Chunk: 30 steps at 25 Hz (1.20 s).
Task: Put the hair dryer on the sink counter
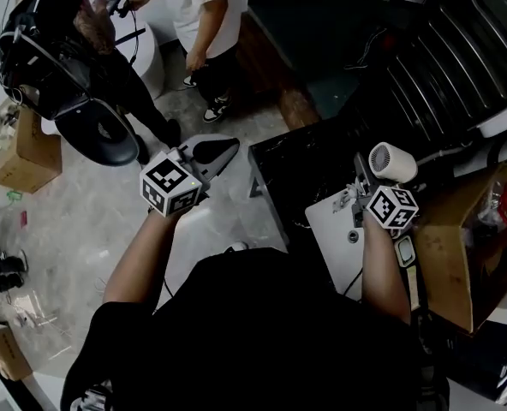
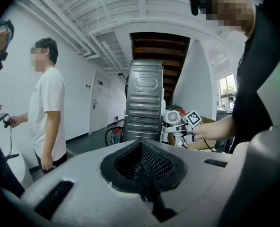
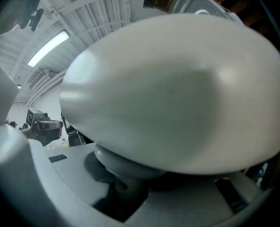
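The white hair dryer point(image 1: 393, 162) is held upright above the white basin point(image 1: 339, 242) of the dark sink counter point(image 1: 309, 165). My right gripper point(image 1: 362, 181) is shut on its handle. In the right gripper view the dryer's rounded body point(image 3: 178, 89) fills most of the frame, and its handle point(image 3: 126, 183) sits between the jaws. My left gripper point(image 1: 223, 150) hovers left of the counter, shut with nothing in it. The left gripper view shows its black pads point(image 2: 152, 162) meeting, with the dryer point(image 2: 172, 117) far off to the right.
A person in a white shirt point(image 1: 206, 15) stands at the back, beside another person and a black chair point(image 1: 99, 127). A ribbed metal panel point(image 1: 459, 58) leans behind the counter. An open cardboard box point(image 1: 455, 247) is at my right, another box point(image 1: 22, 152) at the far left.
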### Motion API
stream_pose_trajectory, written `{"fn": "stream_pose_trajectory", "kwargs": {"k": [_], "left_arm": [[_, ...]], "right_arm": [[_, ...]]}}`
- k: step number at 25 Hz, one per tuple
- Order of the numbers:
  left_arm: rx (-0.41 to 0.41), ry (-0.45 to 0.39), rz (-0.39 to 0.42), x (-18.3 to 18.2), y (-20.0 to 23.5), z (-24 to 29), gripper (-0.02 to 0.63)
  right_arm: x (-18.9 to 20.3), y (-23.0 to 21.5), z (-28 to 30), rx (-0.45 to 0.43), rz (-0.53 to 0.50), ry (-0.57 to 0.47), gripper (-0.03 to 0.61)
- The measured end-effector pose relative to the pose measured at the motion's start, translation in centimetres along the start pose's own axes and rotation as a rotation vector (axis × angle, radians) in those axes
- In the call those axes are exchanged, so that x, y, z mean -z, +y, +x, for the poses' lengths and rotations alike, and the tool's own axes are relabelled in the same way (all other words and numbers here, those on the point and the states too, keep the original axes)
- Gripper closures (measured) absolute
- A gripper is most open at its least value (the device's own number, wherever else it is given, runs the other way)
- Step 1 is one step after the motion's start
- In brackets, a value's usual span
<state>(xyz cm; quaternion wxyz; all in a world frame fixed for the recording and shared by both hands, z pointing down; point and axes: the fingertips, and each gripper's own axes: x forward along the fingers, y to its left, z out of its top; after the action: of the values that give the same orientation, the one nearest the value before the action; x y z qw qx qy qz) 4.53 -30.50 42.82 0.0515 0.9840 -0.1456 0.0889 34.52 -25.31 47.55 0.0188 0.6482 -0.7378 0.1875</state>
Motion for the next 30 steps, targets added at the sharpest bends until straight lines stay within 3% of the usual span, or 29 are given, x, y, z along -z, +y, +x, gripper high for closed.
{"fn": "stream_pose_trajectory", "kwargs": {"k": [8,16,30], "left_arm": [[-0.090,0.055,-0.014,2.6,0.7,-2.2,0.600],[-0.122,0.080,-0.047,4.7,0.4,-3.8,0.600],[-0.179,0.089,-0.084,6.3,1.6,-6.3,0.600]], "right_arm": [[4.9,-2.0,3.4,-0.010,0.063,0.116,0.443],[11.1,-3.3,7.0,-0.027,0.186,0.280,0.443],[18.3,-4.3,11.3,-0.014,0.194,0.485,0.443]]}}
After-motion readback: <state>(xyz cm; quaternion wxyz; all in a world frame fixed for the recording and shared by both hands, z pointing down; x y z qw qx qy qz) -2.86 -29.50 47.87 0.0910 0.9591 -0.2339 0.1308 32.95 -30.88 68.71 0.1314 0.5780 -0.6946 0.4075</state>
